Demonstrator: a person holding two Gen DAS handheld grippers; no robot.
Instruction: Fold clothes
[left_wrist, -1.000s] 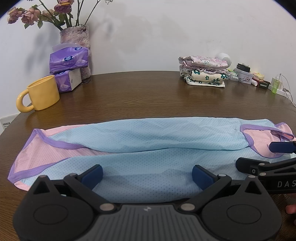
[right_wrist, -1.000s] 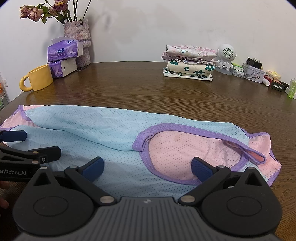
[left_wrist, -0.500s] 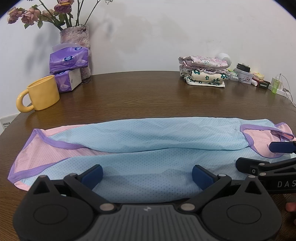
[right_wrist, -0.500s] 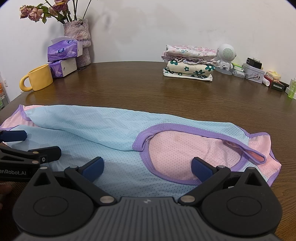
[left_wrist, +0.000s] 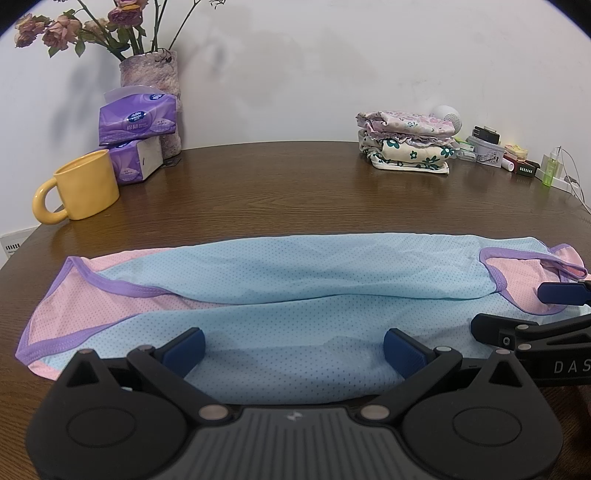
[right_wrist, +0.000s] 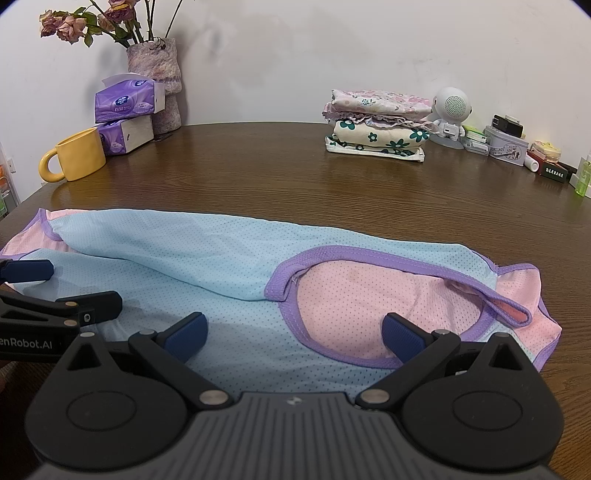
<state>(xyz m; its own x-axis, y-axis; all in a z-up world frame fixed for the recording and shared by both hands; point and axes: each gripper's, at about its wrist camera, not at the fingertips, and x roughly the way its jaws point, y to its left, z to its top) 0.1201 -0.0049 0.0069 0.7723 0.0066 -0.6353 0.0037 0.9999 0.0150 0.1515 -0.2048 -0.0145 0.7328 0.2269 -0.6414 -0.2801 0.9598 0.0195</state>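
Left wrist view: garment flat on bench, both jaws wide

Left wrist cam looks over the left hand-held gripper (left_wrist: 293, 345), jaws spread wide, nothing between them; blue pads sit over the near edge of the garment (left_wrist: 295, 288). Whether pads touch cloth: can't tell. Garment is light blue mesh w/ pink lining and purple trim, lying long and flat across the front of the brown bench (left_wrist: 277, 184), far long edge folded over toward the near side. Right hand-held gripper (right_wrist: 293, 334) likewise released, empty, over the garment's armhole end, where the pink inside shows in a purple-edged opening. Each gripper shows at the edge of the other's view, side by side.

Back of bench: folded clothes stack (right_wrist: 376, 131) at centre-right, yellow mug (left_wrist: 79, 186) at left, purple tissue packs (left_wrist: 136, 134) beside a vase (left_wrist: 153, 77) w/ dried flowers.
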